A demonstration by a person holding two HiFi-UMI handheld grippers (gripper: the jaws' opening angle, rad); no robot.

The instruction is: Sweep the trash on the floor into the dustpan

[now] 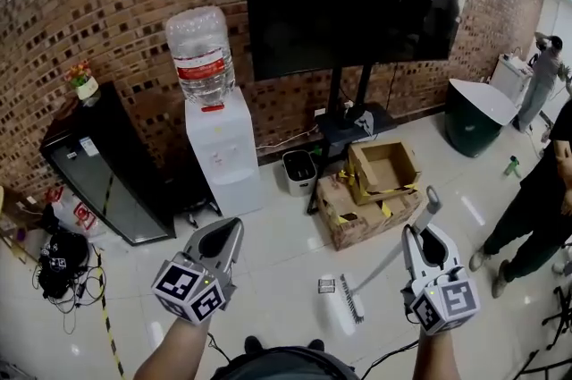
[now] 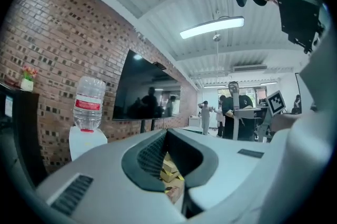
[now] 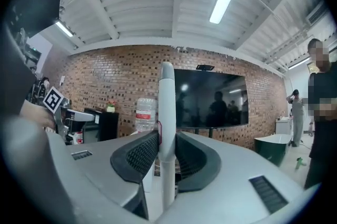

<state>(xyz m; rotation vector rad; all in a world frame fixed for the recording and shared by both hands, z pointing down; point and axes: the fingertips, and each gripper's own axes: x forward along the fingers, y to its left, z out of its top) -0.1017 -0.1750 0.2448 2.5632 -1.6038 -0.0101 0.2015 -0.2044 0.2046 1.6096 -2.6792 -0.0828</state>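
Right gripper pinched long grey broom handle. White brush head rested on glossy pale floor, just beside small trash piece. Left gripper held raised, jaws pressed together, empty.

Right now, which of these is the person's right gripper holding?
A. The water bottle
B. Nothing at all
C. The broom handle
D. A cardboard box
C: in the right gripper view, the right gripper has its jaws closed on the pale broom handle, and the head view shows that handle running down to the broom head.
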